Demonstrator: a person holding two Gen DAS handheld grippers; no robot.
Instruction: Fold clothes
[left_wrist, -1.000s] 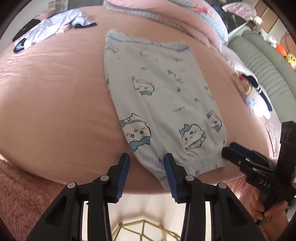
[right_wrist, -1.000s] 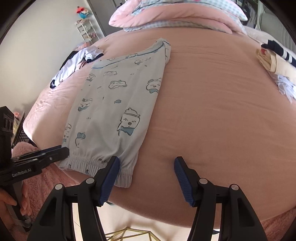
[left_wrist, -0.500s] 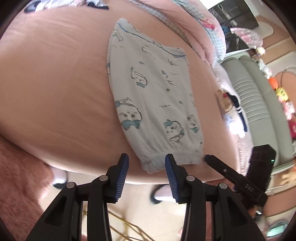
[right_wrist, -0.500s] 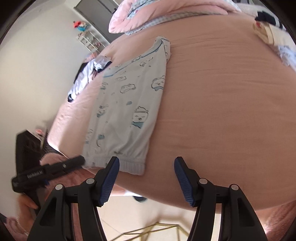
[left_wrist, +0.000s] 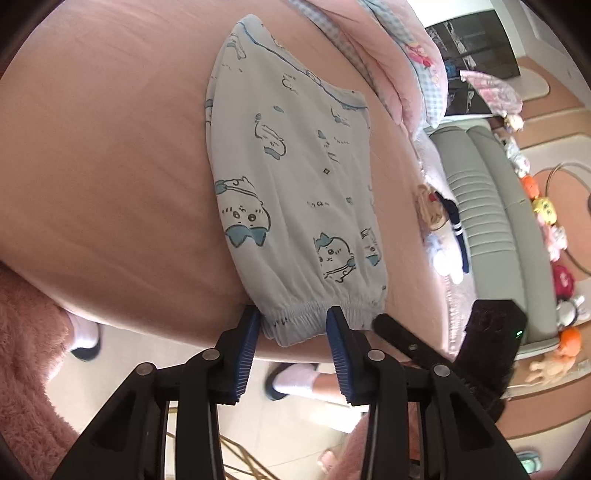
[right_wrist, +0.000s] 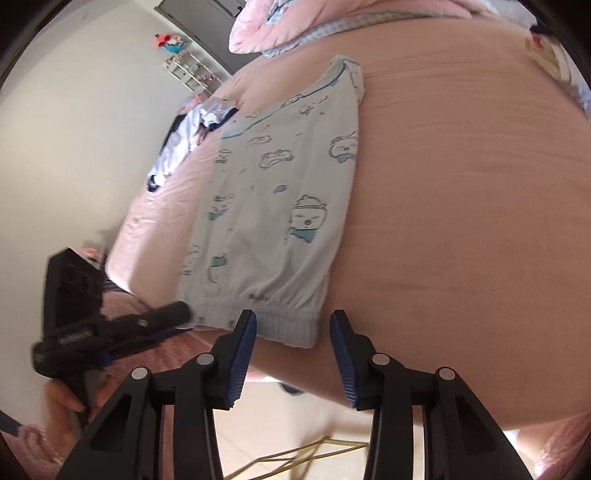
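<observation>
A wide bed (left_wrist: 110, 166) under a dusty-pink sheet fills both wrist views, with bunched pink and checked bedding (left_wrist: 402, 48) at its far end. A pair of pale blue pyjama trousers (left_wrist: 295, 192), printed with cartoon animals, lies flat and folded lengthwise on the sheet, its gathered cuff end (left_wrist: 321, 317) hanging just over the near edge of the bed. A heap of other clothes (right_wrist: 188, 144) sits well apart near the bed's far left side, seen from the right wrist. The left gripper (left_wrist: 291, 332) reaches the cuff end with its jaws part-way apart and closing; the cuff's left corner lies between its blue pads (left_wrist: 246, 354), though they do not yet press the cloth. The right gripper (right_wrist: 291, 334) is at the cuff's right corner, jaws likewise part-way apart and closing, the corner of the cuff between them and the left pad overlapping the elastic; no clamp on the fabric shows. A socked foot (left_wrist: 295, 376) stands on the pale floor below the bed edge.
</observation>
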